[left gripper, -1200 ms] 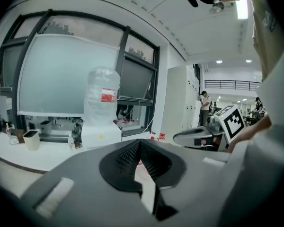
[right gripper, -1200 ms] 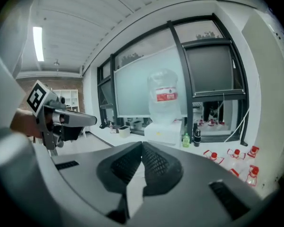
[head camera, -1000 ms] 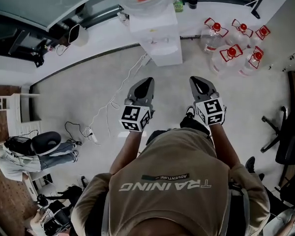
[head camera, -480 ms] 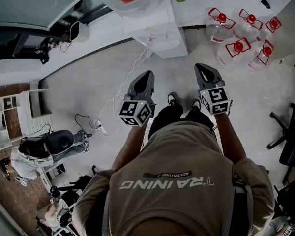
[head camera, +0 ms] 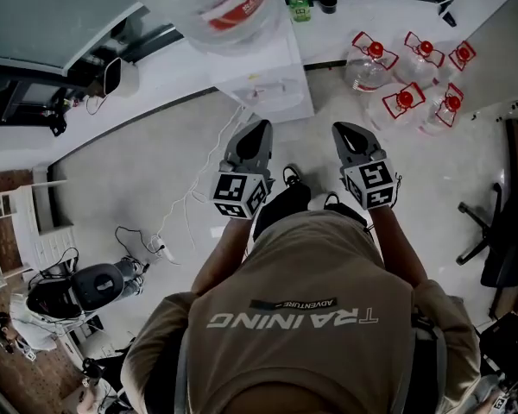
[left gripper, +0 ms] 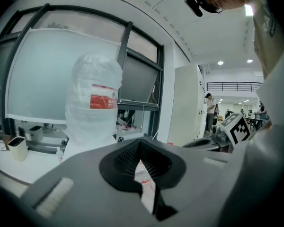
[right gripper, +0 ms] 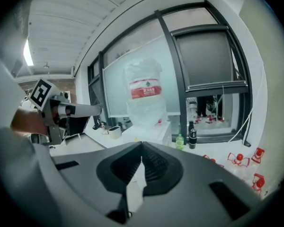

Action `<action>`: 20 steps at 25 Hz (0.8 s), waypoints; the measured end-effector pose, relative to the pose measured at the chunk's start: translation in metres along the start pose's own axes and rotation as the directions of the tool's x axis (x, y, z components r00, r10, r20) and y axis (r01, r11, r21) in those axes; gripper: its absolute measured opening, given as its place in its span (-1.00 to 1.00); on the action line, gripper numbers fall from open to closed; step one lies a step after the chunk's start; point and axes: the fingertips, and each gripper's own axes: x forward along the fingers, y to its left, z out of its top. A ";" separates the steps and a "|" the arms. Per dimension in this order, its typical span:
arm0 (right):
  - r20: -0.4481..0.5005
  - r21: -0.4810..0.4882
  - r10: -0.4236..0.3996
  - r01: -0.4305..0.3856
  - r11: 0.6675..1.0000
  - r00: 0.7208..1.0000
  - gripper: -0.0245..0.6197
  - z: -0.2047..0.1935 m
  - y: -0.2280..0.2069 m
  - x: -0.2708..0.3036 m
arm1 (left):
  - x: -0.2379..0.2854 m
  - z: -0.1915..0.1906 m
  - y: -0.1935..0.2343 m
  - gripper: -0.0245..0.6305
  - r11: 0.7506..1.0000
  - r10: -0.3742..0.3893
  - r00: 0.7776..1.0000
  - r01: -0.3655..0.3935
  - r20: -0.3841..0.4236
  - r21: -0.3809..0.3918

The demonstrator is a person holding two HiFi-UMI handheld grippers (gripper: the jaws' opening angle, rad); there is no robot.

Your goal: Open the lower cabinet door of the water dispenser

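The white water dispenser (head camera: 272,80) stands against the far wall with a big clear bottle (head camera: 198,7) with a red label on top. Only a strip of its front face shows from above, and I cannot make out the lower door. My left gripper (head camera: 261,126) and right gripper (head camera: 342,129) are held side by side, a short way in front of the dispenser's base, both pointing at it. Both are shut with nothing held. The bottle (left gripper: 95,103) rises above the left gripper (left gripper: 141,141) in its own view. It (right gripper: 146,98) also stands over the right gripper (right gripper: 142,143).
Several clear water jugs with red caps (head camera: 401,97) stand on the floor right of the dispenser. A white cable and power strip (head camera: 160,247) lie to the left. An office chair (head camera: 501,248) is at the right edge, and a person (head camera: 69,291) sits at lower left.
Both grippers have moved forward toward the dispenser, which now stands closer to their tips. Their jaws have stayed shut.
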 end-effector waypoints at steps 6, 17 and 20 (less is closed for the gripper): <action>-0.001 -0.038 -0.045 0.045 0.998 0.999 -0.90 0.031 -0.001 0.042 | 0.027 0.021 0.039 -0.90 0.995 -0.068 0.997 0.066 0.022 0.077; -0.066 -0.090 -0.105 0.098 0.991 0.992 -0.90 0.034 0.002 0.094 | 0.064 -0.008 0.097 -0.90 0.992 -0.114 0.993 0.116 -0.038 0.054; -0.080 -0.099 -0.080 0.072 0.992 0.994 -0.90 0.030 0.003 0.103 | 0.069 -0.011 0.100 -0.90 0.992 -0.105 0.993 0.108 -0.060 0.059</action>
